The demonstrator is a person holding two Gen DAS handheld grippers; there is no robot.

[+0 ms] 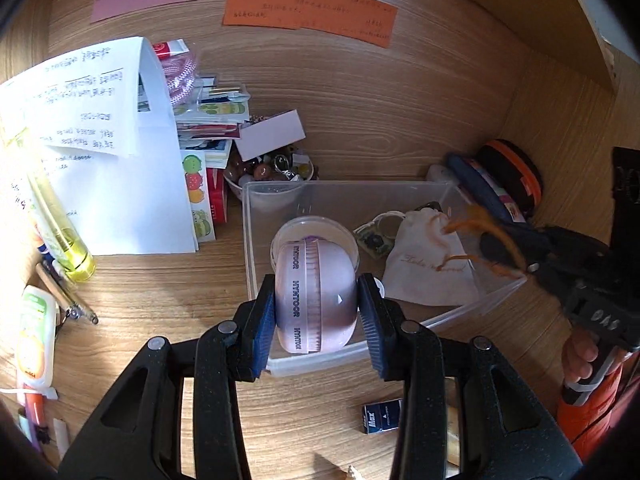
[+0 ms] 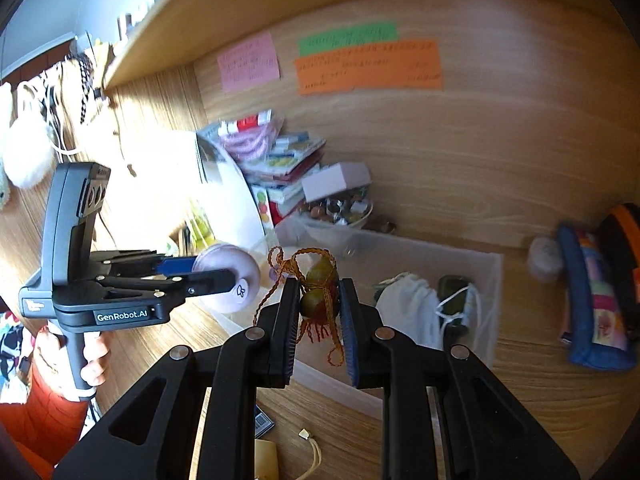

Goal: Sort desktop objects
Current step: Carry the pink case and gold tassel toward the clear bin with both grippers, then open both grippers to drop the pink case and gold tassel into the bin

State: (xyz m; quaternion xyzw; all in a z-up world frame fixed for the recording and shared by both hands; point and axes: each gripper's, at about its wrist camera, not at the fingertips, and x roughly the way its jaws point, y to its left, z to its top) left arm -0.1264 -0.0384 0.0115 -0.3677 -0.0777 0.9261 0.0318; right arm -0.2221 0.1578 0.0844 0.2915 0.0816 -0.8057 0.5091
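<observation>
Leftmost, the left gripper (image 1: pixel 316 312) is clamped on a pink rounded case (image 1: pixel 316 300), held tilted down over the near-left corner of the clear plastic bin (image 1: pixel 400 196); the case hides most of a round lidded tub (image 1: pixel 316 232) behind it. Further right, the right gripper (image 2: pixel 320 312) pinches a greenish bead charm on orange cord (image 2: pixel 320 300) above the bin's near wall, its shape partly masked by the pads and blurred. Both handles are gripped by hands (image 2: pixel 94 364) in orange sleeves, cut off at the edges.

Colored notes' (image 2: pixel 368 65) handwriting blurred, unreadable; pencil case (image 2: pixel 596 300) motion-smeared
</observation>
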